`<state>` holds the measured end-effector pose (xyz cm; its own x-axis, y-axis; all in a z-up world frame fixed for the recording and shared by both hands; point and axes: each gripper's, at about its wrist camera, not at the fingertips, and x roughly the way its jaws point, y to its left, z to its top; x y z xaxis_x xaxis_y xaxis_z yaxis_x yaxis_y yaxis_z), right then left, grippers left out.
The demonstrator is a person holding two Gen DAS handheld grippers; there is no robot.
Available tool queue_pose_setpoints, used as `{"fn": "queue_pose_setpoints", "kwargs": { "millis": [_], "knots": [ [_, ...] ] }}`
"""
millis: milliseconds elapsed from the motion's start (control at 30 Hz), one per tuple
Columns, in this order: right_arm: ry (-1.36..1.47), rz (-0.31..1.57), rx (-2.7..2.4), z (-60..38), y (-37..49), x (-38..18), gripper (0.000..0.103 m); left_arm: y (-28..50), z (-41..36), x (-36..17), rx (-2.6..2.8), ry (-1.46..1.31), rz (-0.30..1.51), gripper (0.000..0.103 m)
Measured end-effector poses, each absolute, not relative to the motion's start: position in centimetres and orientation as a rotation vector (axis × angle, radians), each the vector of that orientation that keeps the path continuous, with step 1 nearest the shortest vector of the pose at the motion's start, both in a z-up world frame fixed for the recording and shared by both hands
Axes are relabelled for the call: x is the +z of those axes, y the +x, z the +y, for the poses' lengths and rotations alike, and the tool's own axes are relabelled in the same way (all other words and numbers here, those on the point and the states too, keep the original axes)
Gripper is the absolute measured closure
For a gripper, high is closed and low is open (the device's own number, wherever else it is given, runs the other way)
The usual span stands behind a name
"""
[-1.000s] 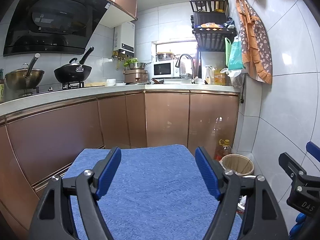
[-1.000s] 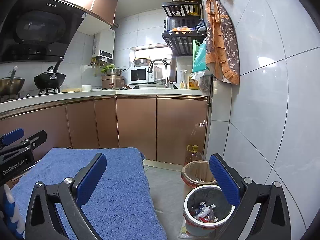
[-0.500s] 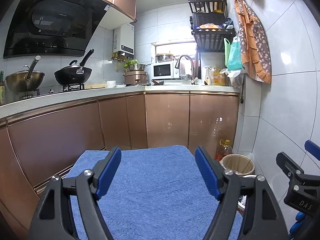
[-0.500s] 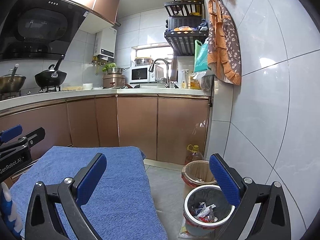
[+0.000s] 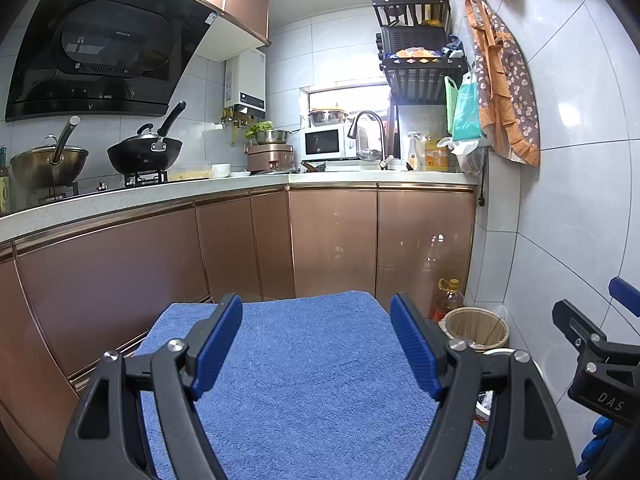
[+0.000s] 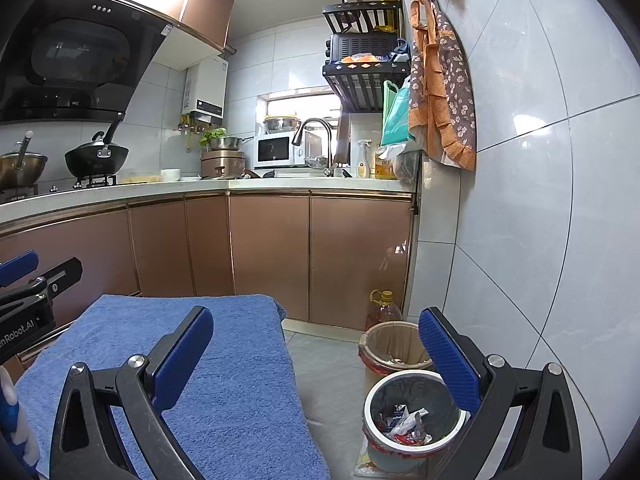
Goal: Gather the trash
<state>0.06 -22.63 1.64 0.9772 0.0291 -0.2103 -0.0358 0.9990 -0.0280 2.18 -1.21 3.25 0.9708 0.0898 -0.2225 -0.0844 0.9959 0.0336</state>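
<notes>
Behind right tongs (image 6: pixel 316 360) — bin (image 6: pixel 414 416) half-hidden

My fisheye views stay bright and sharp; window (image 5: pixel 344 98) daylight glares, tiles (image 6: pixel 520 120) gleam, edges bend darkly.

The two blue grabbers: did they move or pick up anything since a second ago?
No, nothing visibly changed. The left gripper and the right gripper hang open and empty over the blue towel, just as before. The two trash bins by the wall sit where they were, and the nearer one has the same wrappers in it.
</notes>
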Motion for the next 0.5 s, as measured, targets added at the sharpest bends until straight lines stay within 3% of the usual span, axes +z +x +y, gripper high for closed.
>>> {"fn": "queue_pose_setpoints", "kwargs": {
  "millis": [500],
  "knots": [
    [-0.033, 0.210, 0.033, -22.63, 0.03, 1.65, 0.000, 2.09, -1.11, 3.32, 0.086, 0.024, 0.224, 0.028]
  ]
}}
